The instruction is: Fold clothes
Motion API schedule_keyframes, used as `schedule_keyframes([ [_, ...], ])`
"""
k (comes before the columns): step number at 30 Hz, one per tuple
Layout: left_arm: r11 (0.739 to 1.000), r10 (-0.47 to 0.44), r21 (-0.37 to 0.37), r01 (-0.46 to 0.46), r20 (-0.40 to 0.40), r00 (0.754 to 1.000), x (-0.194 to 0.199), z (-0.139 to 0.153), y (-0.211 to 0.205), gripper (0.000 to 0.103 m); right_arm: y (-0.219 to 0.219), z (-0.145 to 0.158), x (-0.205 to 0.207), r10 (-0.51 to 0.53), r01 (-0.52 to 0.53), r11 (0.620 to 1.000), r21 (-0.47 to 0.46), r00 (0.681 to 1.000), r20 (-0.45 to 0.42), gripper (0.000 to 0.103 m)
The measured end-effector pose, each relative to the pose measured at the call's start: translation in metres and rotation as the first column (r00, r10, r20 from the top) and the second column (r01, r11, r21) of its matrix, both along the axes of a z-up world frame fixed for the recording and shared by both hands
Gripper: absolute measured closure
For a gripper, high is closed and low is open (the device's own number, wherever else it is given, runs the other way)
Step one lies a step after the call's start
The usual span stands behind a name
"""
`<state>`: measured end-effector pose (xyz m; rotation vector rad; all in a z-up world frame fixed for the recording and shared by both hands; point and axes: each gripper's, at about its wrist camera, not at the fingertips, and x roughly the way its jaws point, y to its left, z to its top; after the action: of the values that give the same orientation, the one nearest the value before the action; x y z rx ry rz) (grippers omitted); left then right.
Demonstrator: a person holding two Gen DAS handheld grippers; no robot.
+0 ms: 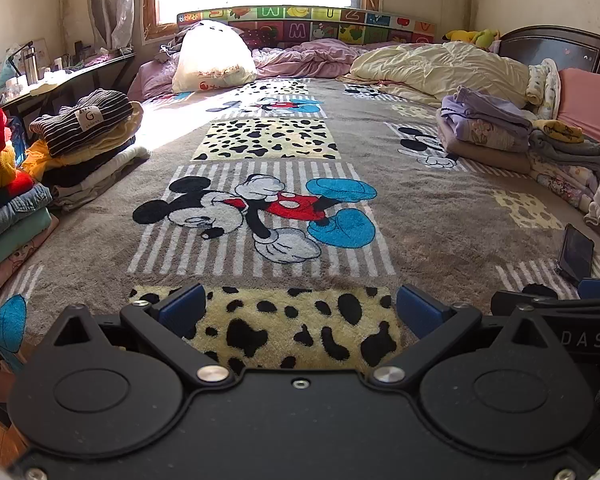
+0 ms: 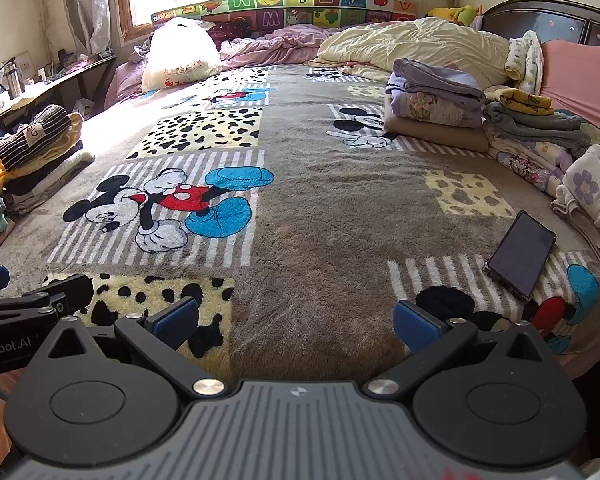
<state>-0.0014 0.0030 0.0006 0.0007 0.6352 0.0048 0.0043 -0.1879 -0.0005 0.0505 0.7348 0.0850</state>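
Along the bed's left edge sit stacks of folded clothes (image 1: pixel 88 128), a striped garment (image 1: pixel 84 118) on top. The left gripper (image 1: pixel 300 312) hovers over the cartoon blanket (image 1: pixel 420 208) at the near edge, jaws spread wide, nothing between them. The right gripper (image 2: pixel 296 322) beside it is likewise released and empty. A phone (image 2: pixel 520 254) lies near the right edge, more folded clothing (image 2: pixel 436 108) piled beyond it

Folded clothes stacks (image 1: pixel 88 128) (image 2: pixel 436 100) along both edges of the cartoon blanket (image 2: pixel 320 208).
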Motion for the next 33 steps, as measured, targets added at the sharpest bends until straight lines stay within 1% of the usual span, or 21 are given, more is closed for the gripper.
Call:
schedule_keyframes([
  [18,1.000,-0.015,-0.009,0.015,0.004,1.000,-0.001,0.001,-0.003,0.000,0.000,0.001,0.000,-0.006,0.006,1.000,-0.013,1.000,0.003,0.000],
  [23,1.000,-0.019,-0.011,0.019,0.013,1.000,0.001,0.004,-0.006,0.000,-0.006,0.003,0.002,-0.010,0.010,1.000,0.001,1.000,0.013,0.000],
  [26,0.999,-0.028,-0.023,0.028,0.021,0.999,0.004,0.007,-0.008,0.000,-0.014,0.006,0.003,-0.005,0.004,0.999,0.034,1.000,0.027,0.000],
  [30,0.996,-0.058,-0.066,0.061,0.047,0.997,0.012,0.012,-0.012,0.000,-0.036,0.007,0.007,-0.007,0.002,0.989,0.148,0.999,0.035,0.000],
  [33,0.987,-0.105,-0.112,0.114,0.079,0.991,0.024,0.014,-0.020,0.000,-0.055,0.001,0.015,-0.030,0.023,0.980,0.199,0.999,0.031,0.000],
])
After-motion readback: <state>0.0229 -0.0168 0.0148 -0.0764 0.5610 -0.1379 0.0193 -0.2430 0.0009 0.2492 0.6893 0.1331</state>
